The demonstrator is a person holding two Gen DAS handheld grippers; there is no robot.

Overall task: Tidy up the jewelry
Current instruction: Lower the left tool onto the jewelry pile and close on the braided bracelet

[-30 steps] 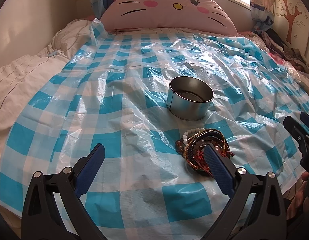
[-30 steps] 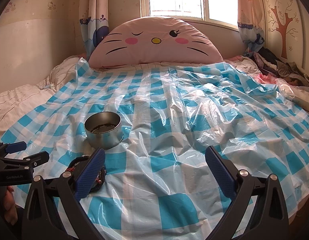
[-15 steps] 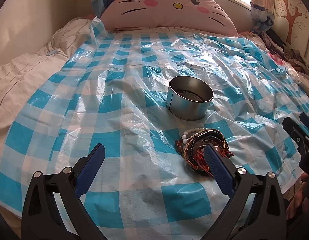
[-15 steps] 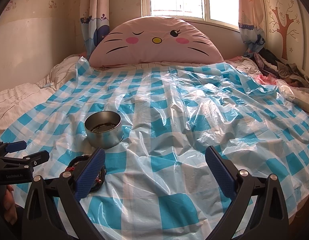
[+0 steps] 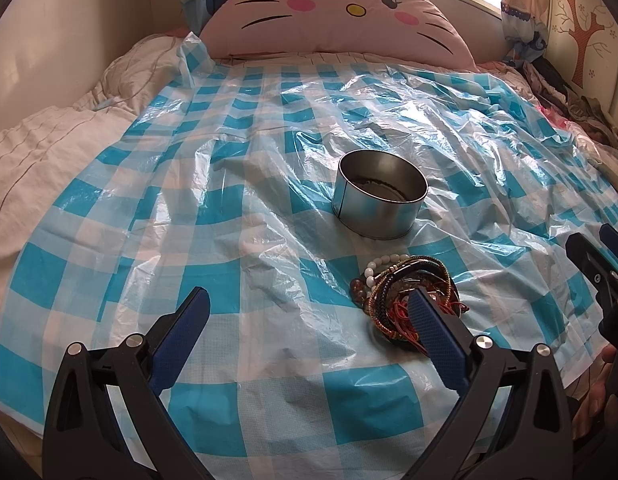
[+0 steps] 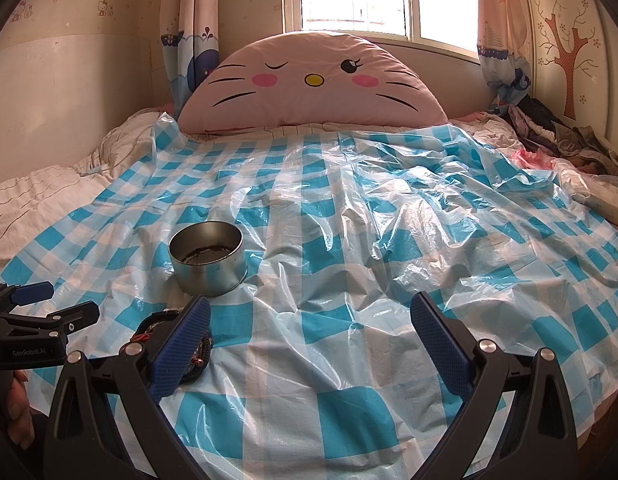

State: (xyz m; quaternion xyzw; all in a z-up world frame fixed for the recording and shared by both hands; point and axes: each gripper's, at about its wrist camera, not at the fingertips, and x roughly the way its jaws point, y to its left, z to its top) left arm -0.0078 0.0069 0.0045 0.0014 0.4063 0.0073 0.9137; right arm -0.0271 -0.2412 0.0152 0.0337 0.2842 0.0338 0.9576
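Tin [image 5: 379, 208]: shiny smooth metal. Sheet [image 5: 229, 208]: glossy crinkled plastic. Bracelets [image 5: 405, 292]: beads, braided cord. Pillow [image 5: 333, 12]: matt cloth. Gripper pads [image 5: 437, 332]: textured.

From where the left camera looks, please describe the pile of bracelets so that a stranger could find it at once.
Start at the big pink cat-face pillow at the head of the bed, then come down the blue-and-white checked plastic sheet to the round metal tin. Just in front of the tin lies the pile of bracelets. It is the only tangled, many-coloured thing there, with white beads, brown cords and red threads.
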